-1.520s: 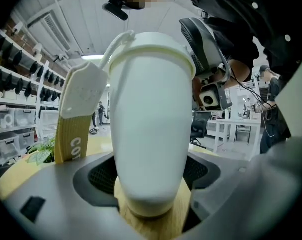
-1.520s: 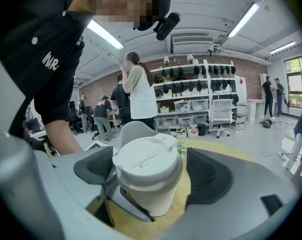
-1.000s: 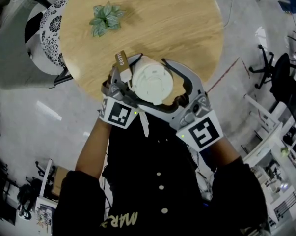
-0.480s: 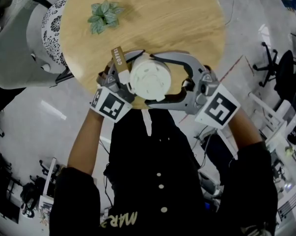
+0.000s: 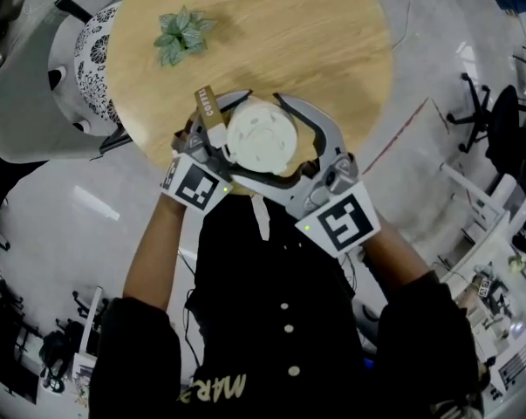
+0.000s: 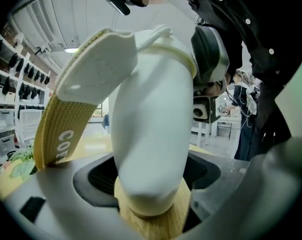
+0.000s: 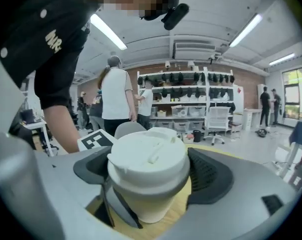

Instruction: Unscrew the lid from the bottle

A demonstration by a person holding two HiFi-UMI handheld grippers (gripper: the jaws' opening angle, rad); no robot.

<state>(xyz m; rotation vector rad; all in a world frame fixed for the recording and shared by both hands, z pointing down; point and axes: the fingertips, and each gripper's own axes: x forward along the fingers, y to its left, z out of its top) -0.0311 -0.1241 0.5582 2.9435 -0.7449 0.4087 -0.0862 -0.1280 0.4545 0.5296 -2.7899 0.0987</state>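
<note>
Bottle, white, lid on, was held over near edge of round wood table. L gripper was clamped on lower body. R gripper jaws were opening w/ lid between them. Tan strap hung beside the neck.

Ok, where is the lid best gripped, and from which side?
The round side wall of the lid, pads on opposite sides, above its seam with the bottle. I'd come level from the person's right: the strap sits on the left, and the ridged top gives no flat hold.
</note>
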